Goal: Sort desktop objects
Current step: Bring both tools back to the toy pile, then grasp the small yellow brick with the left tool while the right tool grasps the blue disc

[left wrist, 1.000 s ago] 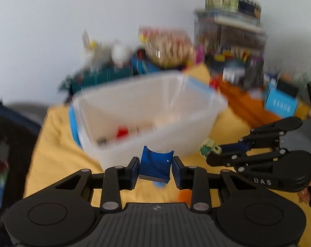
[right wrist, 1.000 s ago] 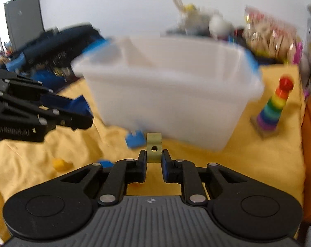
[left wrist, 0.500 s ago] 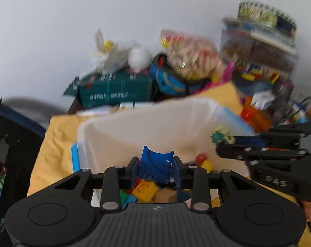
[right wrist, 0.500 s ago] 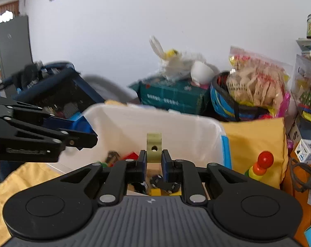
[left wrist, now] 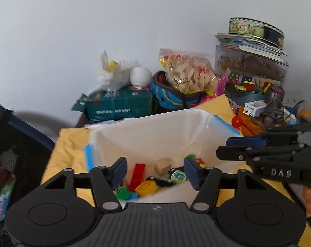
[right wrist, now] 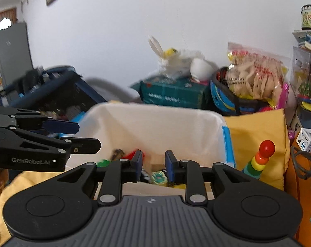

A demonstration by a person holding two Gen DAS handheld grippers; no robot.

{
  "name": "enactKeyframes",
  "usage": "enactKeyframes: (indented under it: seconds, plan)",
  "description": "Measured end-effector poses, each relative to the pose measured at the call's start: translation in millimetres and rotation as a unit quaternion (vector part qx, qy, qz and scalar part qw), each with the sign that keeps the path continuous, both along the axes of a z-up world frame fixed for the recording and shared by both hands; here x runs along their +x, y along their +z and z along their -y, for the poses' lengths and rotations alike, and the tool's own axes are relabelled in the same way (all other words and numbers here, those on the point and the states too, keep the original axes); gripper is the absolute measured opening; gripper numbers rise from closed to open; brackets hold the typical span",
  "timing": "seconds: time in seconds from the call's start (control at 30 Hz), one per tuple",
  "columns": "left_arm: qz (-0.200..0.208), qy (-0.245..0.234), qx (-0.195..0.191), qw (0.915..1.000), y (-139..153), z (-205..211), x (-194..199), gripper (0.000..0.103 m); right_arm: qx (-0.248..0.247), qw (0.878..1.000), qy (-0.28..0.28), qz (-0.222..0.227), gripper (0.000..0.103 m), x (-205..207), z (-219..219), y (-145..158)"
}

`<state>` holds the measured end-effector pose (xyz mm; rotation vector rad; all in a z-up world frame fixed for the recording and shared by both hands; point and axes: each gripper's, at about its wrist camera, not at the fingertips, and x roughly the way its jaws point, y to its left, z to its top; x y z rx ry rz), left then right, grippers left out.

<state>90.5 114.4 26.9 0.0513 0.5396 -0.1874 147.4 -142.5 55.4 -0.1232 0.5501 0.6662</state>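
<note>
- the left gripper is wide open above the white bin and holds nothing.
- the right gripper is partly open, also empty.
- toy bricks lie inside the bin.

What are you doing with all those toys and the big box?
Tidying up! A person holds two tongs over the white plastic box on the yellow cloth. The left tongs and right tongs are both open and empty right now. Inside the box lie bricks, like a red brick, a yellow brick and a wooden cube.
</note>
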Motion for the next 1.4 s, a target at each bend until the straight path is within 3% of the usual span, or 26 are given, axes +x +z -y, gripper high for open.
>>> enactKeyframes:
  seconds: [0.07,0.17,0.3,0.4,0.47,0.53,0.67,0.7,0.77,0.83,0.93,1.03,1.13,1.4]
  plan:
    - [-0.001,0.006,0.021,0.9998,-9.4,-4.4,-22.0,0.067,0.004,1.0,0.017,0.005,0.028,-12.3,2.5,-1.2]
    - [-0.039,0.011,0.042,0.9983,-40.9,-12.0,-46.8,0.067,-0.017,0.999,0.039,-0.004,0.028,-30.8,1.7,-17.9]
    - [-0.109,0.02,0.04,0.9931,-84.8,-18.2,-69.5,0.067,-0.026,0.995,0.05,-0.077,0.028,-44.8,0.4,-61.1]
    - [-0.135,0.026,0.032,0.99,-103.7,-16.5,-78.1,0.067,-0.03,0.991,0.054,-0.119,0.028,-53.3,-2.1,-89.0]
    - [-0.144,0.023,0.041,0.9885,-114.0,-14.1,-77.4,0.062,-0.029,0.987,0.057,-0.149,0.028,-56.2,-6.3,-105.6]
    - [-0.157,0.014,0.047,0.9863,-123.3,-13.4,-72.7,0.04,-0.041,0.985,0.066,-0.156,0.028,-60.6,-14.0,-118.2]
    - [-0.171,0.005,0.038,0.9845,-133.6,-16.6,-67.7,0.036,-0.066,0.984,0.075,-0.148,0.028,-67.3,-29.7,-131.7]
    - [-0.17,0.004,0.042,0.9846,-135.2,-16.9,-67.8,0.035,-0.07,0.985,0.074,-0.143,0.03,-68.8,-32.0,-133.5]
    - [-0.167,0.001,0.041,0.9851,-137.0,-16.7,-67.8,0.035,-0.074,0.986,0.066,-0.131,0.047,-69.6,-36.6,-135.9]
    - [-0.165,-0.001,0.038,0.9856,-136.7,-16.9,-65.5,0.036,-0.075,0.987,0.067,-0.124,0.051,-70.0,-39.8,-138.5]
    - [-0.163,-0.004,0.036,0.9859,-136.6,-19.1,-62.1,0.034,-0.083,0.987,0.076,-0.113,0.051,-67.8,-49.3,-141.1]
    - [-0.168,-0.012,0.031,0.9853,-138.0,-20.6,-61.0,0.018,-0.092,0.988,0.073,-0.102,0.05,-63.1,-60.4,-144.3]
    - [-0.163,-0.023,0.025,0.986,-132.0,-20.0,-64.4,0.017,-0.109,0.987,0.078,-0.093,0.042,-62.7,-67.6,-145.9]
    - [-0.108,-0.04,0.02,0.9931,-80.0,-7.2,-58.9,0.017,-0.097,0.989,0.063,-0.093,0.042,-69.0,-46.8,-124.1]
